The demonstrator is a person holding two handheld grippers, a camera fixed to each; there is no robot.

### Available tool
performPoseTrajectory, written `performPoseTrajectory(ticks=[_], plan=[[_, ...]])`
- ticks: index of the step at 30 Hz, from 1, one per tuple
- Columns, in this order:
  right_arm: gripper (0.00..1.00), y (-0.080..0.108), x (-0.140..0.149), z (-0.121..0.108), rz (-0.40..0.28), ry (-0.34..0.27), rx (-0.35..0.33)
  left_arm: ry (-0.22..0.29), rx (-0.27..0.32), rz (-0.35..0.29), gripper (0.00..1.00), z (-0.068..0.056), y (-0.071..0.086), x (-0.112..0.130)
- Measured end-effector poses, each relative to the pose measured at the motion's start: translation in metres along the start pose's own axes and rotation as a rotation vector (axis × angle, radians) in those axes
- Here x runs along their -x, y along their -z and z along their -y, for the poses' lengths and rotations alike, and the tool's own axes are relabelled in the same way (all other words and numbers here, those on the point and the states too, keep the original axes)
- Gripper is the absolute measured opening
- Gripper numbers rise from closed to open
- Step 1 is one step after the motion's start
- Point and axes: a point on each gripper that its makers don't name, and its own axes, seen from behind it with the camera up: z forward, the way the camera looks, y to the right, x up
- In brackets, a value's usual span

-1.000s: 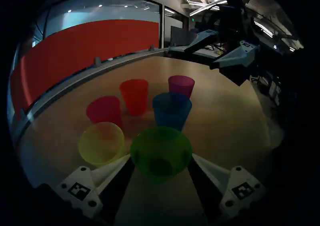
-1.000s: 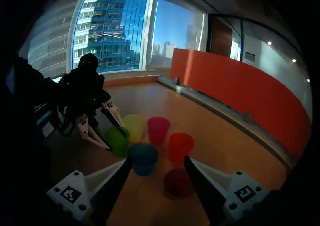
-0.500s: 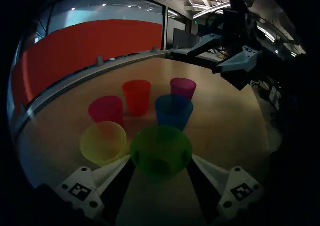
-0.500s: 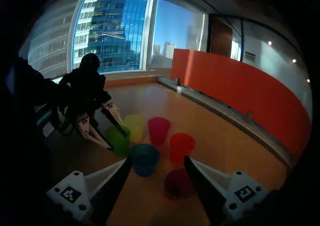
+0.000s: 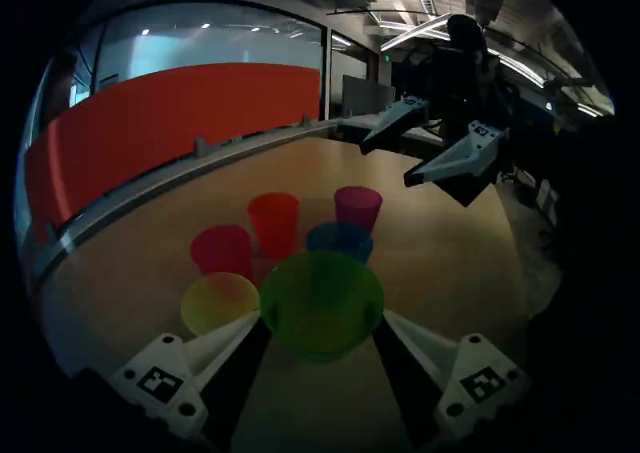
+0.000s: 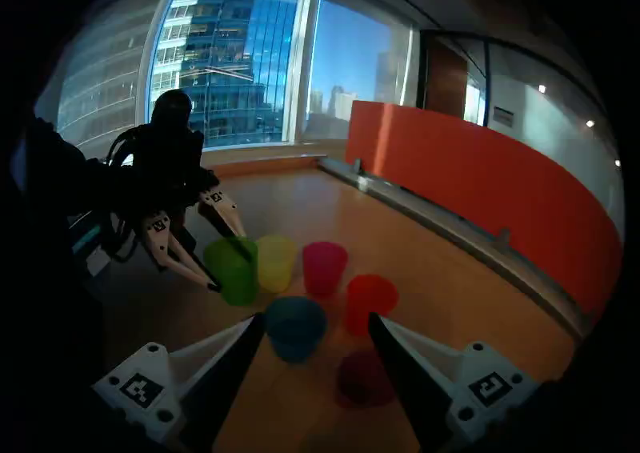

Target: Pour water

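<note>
A: Setting first. We note an orange wall panel [image 5: 160, 117] running along the far edge of the wooden desk [image 5: 448, 245], and tall windows [image 6: 232, 61] at its end.

B: Grippers. We record the left gripper [image 5: 320, 318] with its fingers closed on both sides of the green cup [image 5: 322, 293], which is upright with its mouth up. We cannot tell whether its base touches the desk.

A: The right gripper [image 6: 314, 318] has its fingers spread with nothing between them. The left gripper view shows it hanging above the desk beyond the cups.

B: Cups. Five stand upright on the desk in a close cluster. The yellow cup [image 5: 220, 302] is just beside the green one, then the pink cup [image 5: 222, 249] and orange-red cup [image 5: 274, 222]. The blue cup [image 5: 340, 238] is partly hidden behind the green, and the magenta cup [image 5: 358, 206] is farthest.
</note>
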Motion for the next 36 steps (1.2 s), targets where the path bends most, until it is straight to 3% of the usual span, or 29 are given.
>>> performPoseTrajectory(ticks=[12, 36], plan=[[1.0, -0.018, -0.001, 0.011, -0.003, -0.01, -0.022, -0.023, -0.036, -0.073, 0.84, 0.007, 0.026, -0.033], [1.0, -0.058, 0.018, 0.03, 0.05, -0.035, -0.079, 0.022, -0.118, -0.245, 0.84, 0.032, 0.064, -0.075]])
